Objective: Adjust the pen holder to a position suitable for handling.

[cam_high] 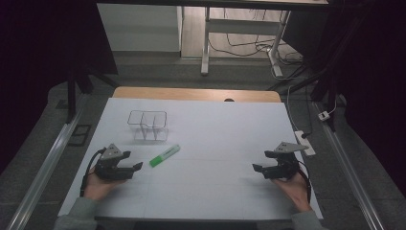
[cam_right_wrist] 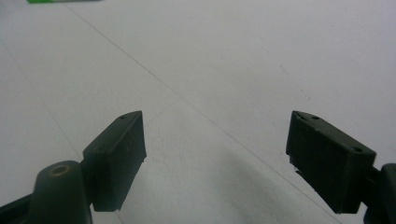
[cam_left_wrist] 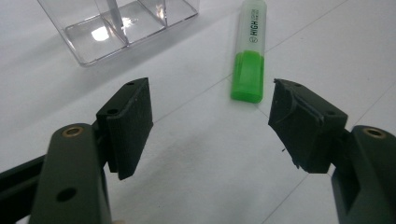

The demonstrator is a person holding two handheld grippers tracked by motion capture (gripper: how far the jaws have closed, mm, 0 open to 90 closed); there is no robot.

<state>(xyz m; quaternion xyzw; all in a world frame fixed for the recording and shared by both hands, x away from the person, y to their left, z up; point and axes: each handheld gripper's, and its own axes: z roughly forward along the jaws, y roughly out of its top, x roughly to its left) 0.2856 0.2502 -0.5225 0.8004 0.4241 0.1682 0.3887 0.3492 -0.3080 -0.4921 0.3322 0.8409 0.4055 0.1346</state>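
A green highlighter (cam_high: 164, 155) lies flat on the white table sheet, left of centre, its green cap end nearest my left gripper (cam_high: 135, 166). In the left gripper view the highlighter (cam_left_wrist: 249, 56) lies just beyond the jaws, which stand wide open with nothing between them (cam_left_wrist: 212, 114). A clear plastic organiser (cam_high: 147, 125) with dividers stands behind the highlighter; its base shows as the clear organiser (cam_left_wrist: 116, 28) at the upper left. My right gripper (cam_high: 261, 164) rests at the right side of the sheet, open and empty (cam_right_wrist: 215, 144), pointing toward the middle.
The white sheet (cam_high: 215, 139) covers a wooden table (cam_high: 196, 94) whose far edge shows behind it. A white power strip (cam_high: 305, 142) lies off the right edge. Metal rails run along both sides of the table.
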